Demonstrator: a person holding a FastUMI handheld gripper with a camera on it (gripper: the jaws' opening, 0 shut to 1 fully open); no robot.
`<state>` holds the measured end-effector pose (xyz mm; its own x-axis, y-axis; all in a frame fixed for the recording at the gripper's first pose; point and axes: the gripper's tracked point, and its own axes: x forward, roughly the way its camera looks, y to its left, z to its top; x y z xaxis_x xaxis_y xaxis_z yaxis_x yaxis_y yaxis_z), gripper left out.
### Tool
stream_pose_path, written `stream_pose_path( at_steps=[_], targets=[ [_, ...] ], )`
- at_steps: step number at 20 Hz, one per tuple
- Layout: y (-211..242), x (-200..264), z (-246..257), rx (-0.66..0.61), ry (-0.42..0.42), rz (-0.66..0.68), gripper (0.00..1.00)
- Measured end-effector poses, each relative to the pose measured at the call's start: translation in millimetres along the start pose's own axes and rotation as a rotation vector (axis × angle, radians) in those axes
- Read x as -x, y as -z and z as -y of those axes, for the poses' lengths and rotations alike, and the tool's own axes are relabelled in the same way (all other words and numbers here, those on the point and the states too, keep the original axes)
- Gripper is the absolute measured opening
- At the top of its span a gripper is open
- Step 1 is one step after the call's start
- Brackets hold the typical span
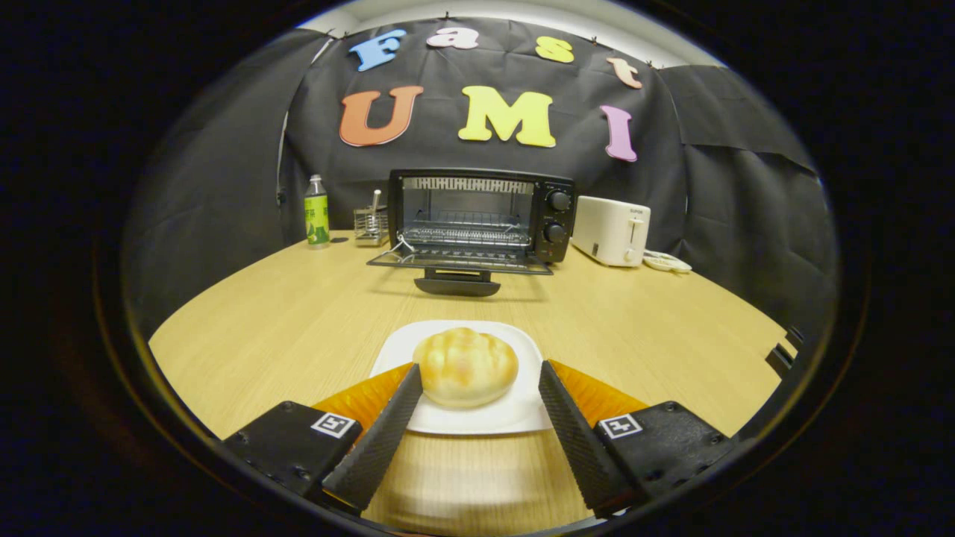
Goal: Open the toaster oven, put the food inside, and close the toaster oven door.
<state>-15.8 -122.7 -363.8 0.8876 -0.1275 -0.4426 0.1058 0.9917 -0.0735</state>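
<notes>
On the white square plate (477,424), just ahead of the gripper (481,374), sits a round golden bread roll (465,366), its top scored and glossy. The gripper's two fingers are spread wide apart and press on nothing: the left fingertip stands just beside the roll's left edge, so close that I cannot tell whether it brushes the crust, while the right fingertip stands a little apart from the roll's right side, with bare plate showing between them. Both fingers reach over the near part of the plate, and the roll lies between their tips. The plate rests on a pale wooden table (283,328) with a rounded edge. Beyond the plate, well apart from it across open tabletop, stands a black toaster oven (483,216) with its door (461,260) folded down flat toward the gripper, the door's handle hanging at its front edge. Inside the oven a wire rack shows, and two round knobs sit one above the other on its right panel. Just left of the oven stands a small wire holder (371,224) with a utensil upright in it, and farther left a green-labelled bottle (317,212). To the right of the oven is a white pop-up toaster (611,230), and just beside that a small white dish (666,262).
</notes>
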Motion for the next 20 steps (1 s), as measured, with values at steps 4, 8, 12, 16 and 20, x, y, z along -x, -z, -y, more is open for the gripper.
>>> stream_pose_path(
  at_steps=[4, 8, 12, 16, 20],
  targets=[
    [9.8, -8.1, -4.3, -0.023, -0.035, -0.039, 0.99],
    [10.8, -9.6, -1.9, 0.012, -0.023, -0.050, 0.83],
    [9.5, -11.7, -4.8, 0.023, -0.020, -0.047, 0.73],
    [8.5, -11.1, -7.3, 0.020, -0.017, -0.036, 0.65],
    [5.3, -9.8, -9.0, 0.036, 0.000, -0.019, 0.60]
  ],
)
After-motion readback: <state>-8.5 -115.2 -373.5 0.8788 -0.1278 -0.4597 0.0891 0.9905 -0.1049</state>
